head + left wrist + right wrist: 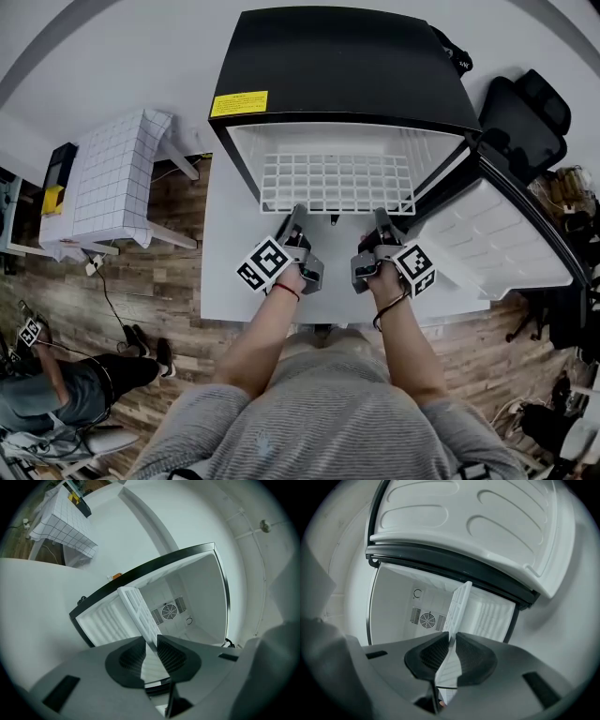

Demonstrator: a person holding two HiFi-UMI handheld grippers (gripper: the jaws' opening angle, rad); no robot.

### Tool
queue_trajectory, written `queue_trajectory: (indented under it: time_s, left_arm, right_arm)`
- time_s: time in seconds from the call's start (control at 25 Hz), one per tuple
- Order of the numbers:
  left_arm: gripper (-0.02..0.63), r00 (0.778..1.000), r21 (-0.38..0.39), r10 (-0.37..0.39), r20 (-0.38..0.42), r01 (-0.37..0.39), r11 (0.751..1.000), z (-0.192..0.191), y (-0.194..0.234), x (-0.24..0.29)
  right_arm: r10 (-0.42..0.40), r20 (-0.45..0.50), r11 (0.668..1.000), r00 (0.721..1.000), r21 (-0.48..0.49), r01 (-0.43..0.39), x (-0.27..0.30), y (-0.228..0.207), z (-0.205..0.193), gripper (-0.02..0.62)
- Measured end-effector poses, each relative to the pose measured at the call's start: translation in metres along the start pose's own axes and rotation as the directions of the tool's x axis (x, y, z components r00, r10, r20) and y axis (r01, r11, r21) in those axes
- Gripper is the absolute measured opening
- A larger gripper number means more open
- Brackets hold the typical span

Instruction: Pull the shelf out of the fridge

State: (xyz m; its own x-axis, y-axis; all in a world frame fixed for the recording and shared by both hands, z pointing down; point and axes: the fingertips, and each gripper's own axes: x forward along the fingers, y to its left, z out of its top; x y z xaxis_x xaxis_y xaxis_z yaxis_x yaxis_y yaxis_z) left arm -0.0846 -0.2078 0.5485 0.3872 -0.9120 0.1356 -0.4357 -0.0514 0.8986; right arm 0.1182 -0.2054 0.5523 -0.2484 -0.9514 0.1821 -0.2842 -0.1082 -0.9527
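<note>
**Grey stripes, marker cubes**

The person wears a grey, finely striped shirt (328, 422). A thin red band (287, 290) circles the left wrist, and a dark band (392, 309) circles the right. The left gripper (298, 213) and right gripper (380, 215) are dark grey. Each carries a white cube (263, 263) printed with black square markers. Their pads (133, 656) are black, rounded and finely ribbed.

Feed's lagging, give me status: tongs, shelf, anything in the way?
Left tongs, right tongs both shut on shelf front edge. Shelf not out of fridge yet. Door open, nothing blocking.
</note>
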Motion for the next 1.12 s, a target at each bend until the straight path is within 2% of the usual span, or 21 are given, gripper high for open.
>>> queue_trajectory:
  time_s: [1.12]
  left_arm:
    - [0.084,1.0,-0.008,-0.003,0.022,0.003,1.0,-0.003,-0.005,-0.012]
  right_arm:
    - [0.004,-0.004,1.0,1.0,0.001,-0.004,-0.011,0.003,-0.003,0.055]
